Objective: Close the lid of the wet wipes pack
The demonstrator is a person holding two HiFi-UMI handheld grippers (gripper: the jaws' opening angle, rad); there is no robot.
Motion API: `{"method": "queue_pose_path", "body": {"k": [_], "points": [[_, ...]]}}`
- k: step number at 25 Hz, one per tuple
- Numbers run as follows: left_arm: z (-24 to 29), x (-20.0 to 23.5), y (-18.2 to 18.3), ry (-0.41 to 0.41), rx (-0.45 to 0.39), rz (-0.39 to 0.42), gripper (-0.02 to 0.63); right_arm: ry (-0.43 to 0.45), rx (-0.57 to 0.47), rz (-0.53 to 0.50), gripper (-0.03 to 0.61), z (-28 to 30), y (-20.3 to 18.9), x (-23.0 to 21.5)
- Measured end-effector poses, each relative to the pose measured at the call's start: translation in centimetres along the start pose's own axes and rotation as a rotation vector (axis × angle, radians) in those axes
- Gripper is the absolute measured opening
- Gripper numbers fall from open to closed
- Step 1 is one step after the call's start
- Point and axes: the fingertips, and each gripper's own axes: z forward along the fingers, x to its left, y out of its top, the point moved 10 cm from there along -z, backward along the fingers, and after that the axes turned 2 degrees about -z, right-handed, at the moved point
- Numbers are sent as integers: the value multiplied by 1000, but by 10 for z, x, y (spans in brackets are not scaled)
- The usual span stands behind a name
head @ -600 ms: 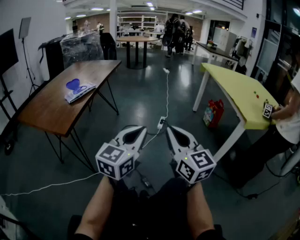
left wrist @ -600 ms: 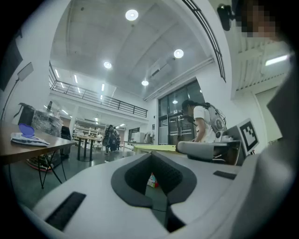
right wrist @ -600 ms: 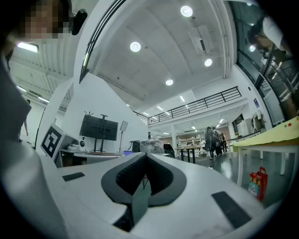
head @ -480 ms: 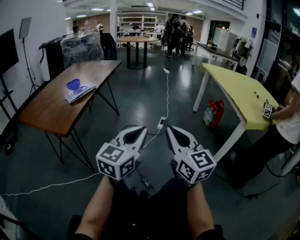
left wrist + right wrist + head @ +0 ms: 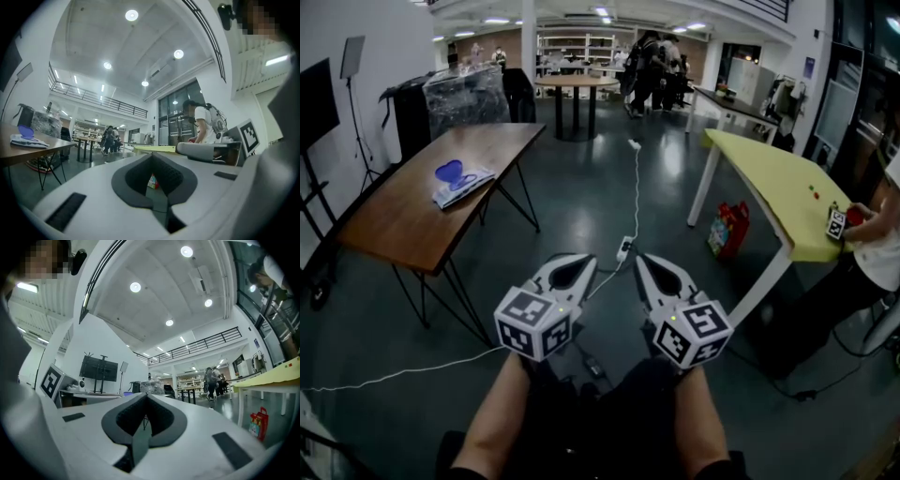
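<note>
Left gripper (image 5: 580, 260) and right gripper (image 5: 643, 260) sit closed, empty. Wet wipes pack (image 5: 459, 182) lies at ten o'clock near the brown table's (image 5: 398, 225) edge; floor (image 5: 581, 202) opens at twelve.

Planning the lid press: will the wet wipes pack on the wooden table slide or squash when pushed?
The wet wipes pack looks flat and soft-sided, so it probably gives under pressure. Lying loose on the smooth wooden table, it may slide. Its raised blue lid likely folds down easily.

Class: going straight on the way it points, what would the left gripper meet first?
Open air at first; farther on, probably the red bag by the yellow table, though depth is unclear.
</note>
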Motion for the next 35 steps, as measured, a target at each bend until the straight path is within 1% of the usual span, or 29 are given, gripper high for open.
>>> {"method": "queue_pose_path", "body": {"k": [6,12,19,26,35], "points": [[-3,4,2,15,-2,1,8,3,4,3,8,4,2,2],[-17,14,3,57,4,8,8,46,-1,10,9,19,-1,11],[-45,35,9,166,4,13,8,117,-7,25,8,41,-3,29],[-76,48,17,253,9,36,8,208,-24,34,9,66,-4,50],[-107,60,22,331,14,47,8,287,-34,38,9,89,-3,75]]}}
